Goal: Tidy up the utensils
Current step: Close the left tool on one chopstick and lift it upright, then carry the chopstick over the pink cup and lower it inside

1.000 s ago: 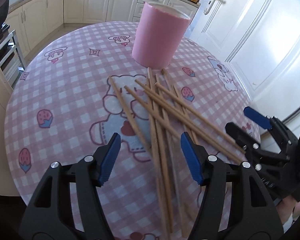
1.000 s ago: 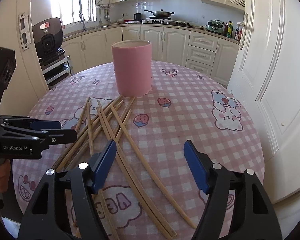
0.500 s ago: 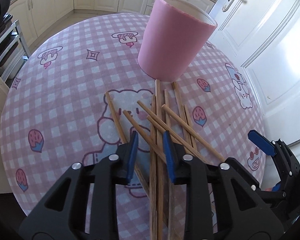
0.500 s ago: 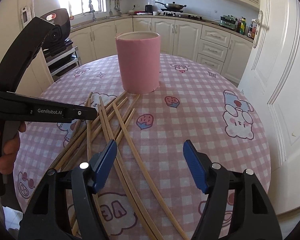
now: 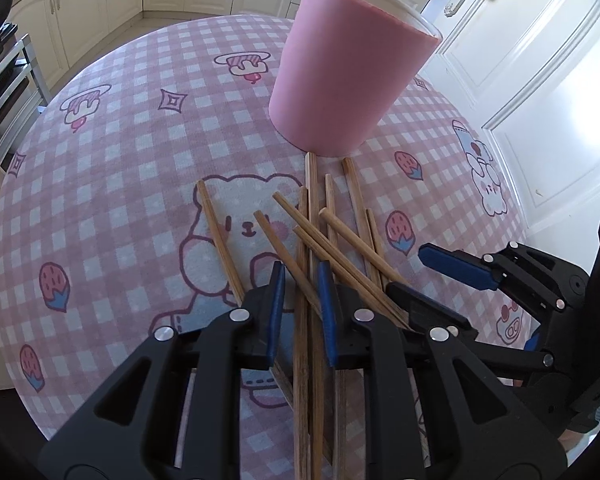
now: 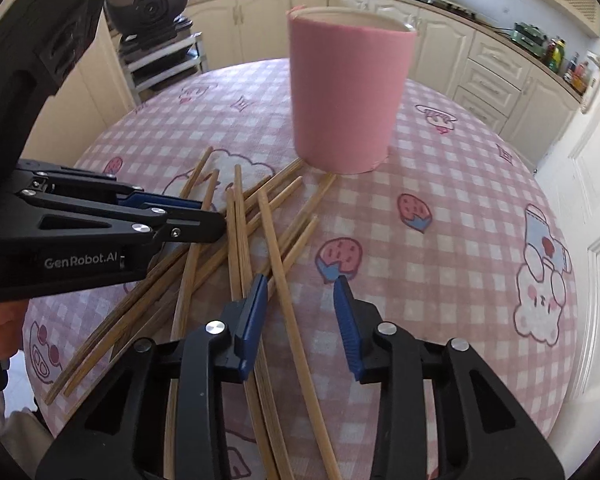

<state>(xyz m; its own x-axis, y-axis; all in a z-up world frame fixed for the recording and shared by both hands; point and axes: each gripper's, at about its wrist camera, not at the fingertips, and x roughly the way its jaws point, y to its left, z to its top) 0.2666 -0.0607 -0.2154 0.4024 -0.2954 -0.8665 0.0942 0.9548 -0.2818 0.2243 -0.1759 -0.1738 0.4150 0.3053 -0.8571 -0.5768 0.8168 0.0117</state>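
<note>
Chopsticks [image 5: 312, 248] all lie scattered on the tablecloth [image 5: 120, 168] just in front of the pink holder [image 5: 348, 80]; we see none inside it, so sorting has barely begun. Our left gripper [image 5: 300, 312] is closing around two sticks, our right gripper [image 6: 300, 320] closing over one, neither pinched.

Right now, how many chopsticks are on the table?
10, as far as I can count: chopsticks all lying loose in one crossed pile on the table, just in front of the pink cup. Overlaps may hide more.
</note>
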